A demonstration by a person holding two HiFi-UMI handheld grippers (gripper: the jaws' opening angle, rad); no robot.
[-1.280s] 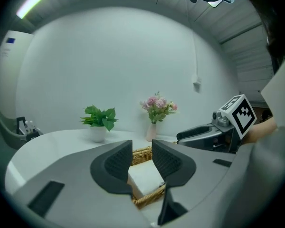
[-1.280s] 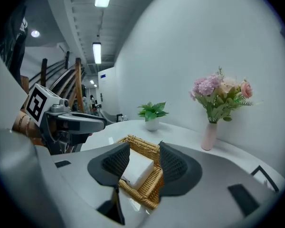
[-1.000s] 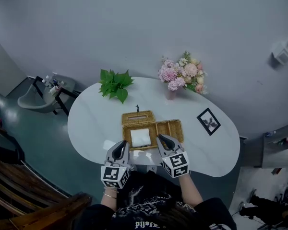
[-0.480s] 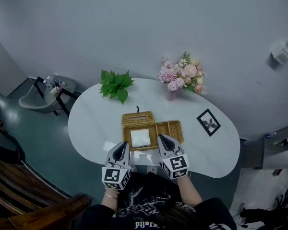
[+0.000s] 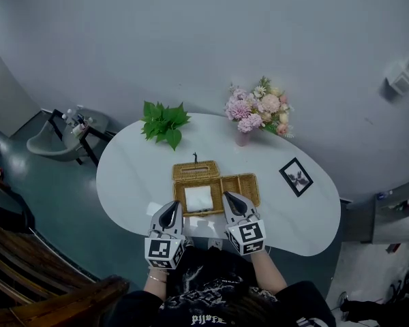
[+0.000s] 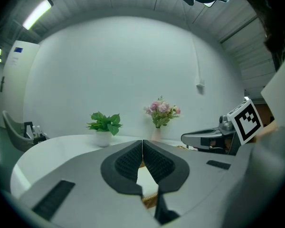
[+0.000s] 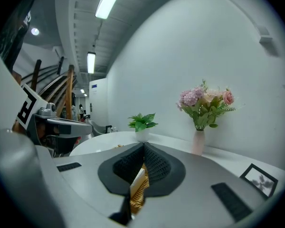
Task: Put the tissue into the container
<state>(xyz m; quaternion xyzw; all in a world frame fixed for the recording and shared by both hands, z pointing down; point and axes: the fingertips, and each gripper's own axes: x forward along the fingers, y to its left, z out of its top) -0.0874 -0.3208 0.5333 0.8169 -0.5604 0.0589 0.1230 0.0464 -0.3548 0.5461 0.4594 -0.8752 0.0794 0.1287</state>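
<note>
A white tissue [image 5: 198, 197] lies in the left half of the woven wicker container [image 5: 242, 184] at the table's near middle. A wicker lid [image 5: 195, 169] with a small dark knob lies just behind it. My left gripper [image 5: 172, 208] hovers at the near edge, just left of the tissue, shut and holding nothing. My right gripper [image 5: 229, 200] is over the container's near rim, right of the tissue, also shut and holding nothing. In the left gripper view the left gripper [image 6: 142, 144] has its pads together, with the tissue [image 6: 145, 176] below. In the right gripper view the right gripper [image 7: 144, 147] is closed above the wicker [image 7: 138, 194].
On the white oval table [image 5: 129, 169] stand a green potted plant [image 5: 165, 121] at the back left, a vase of pink flowers [image 5: 258, 109] at the back right and a small picture frame [image 5: 296, 175] on the right. A grey chair [image 5: 54, 142] and wooden rails [image 5: 27, 278] are on the left.
Both grippers have drawn back a little toward the person at the table's near edge. The tissue, the container and the lid lie as before.
</note>
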